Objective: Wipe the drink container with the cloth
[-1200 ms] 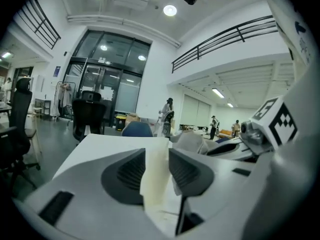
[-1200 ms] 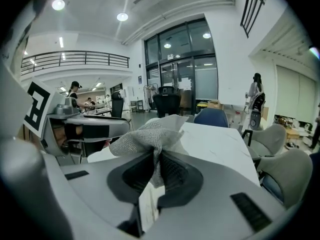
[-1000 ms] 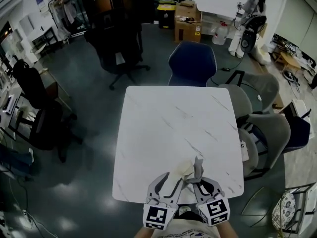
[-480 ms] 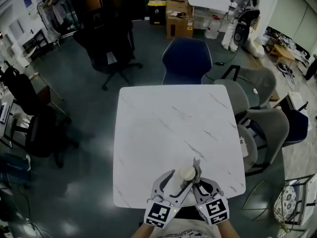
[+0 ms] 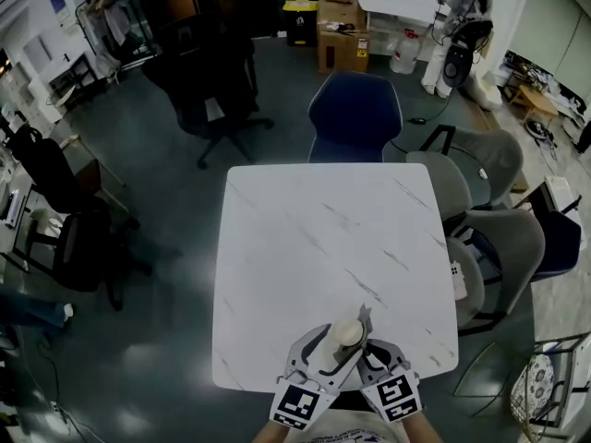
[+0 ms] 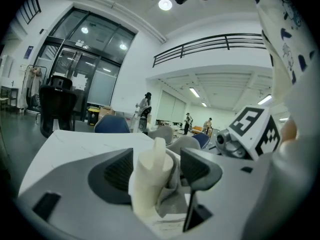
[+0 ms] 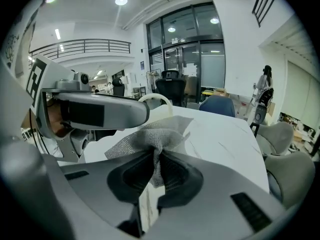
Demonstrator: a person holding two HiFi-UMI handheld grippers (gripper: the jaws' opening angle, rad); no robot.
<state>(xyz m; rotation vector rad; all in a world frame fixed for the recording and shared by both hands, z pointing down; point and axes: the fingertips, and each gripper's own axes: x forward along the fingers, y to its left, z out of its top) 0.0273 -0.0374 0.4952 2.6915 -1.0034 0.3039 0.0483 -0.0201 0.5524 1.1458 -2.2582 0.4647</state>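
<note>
A cream drink container [image 5: 348,331] stands upright on the white marble table [image 5: 323,238] near its front edge. My left gripper [image 5: 334,341] is open around it and its jaws have just been opening. In the left gripper view the container [image 6: 150,176] sits against the left pad, with a gap to the right pad. My right gripper [image 7: 159,170] is shut on a grey mesh cloth [image 7: 150,136]. It holds that cloth [image 6: 172,184] against the container's right side, inside the left jaws. In the head view the right gripper [image 5: 371,347] sits close beside the left.
A blue chair [image 5: 355,118] stands at the table's far side and grey chairs [image 5: 503,238] along its right. A black office chair [image 5: 208,81] and a cardboard box [image 5: 342,40] are farther back. The table's front edge lies just under both grippers.
The left jaws have spread wider around the container. The container has gone from tilted to upright on the table. The right gripper with the cloth has sunk slightly.
</note>
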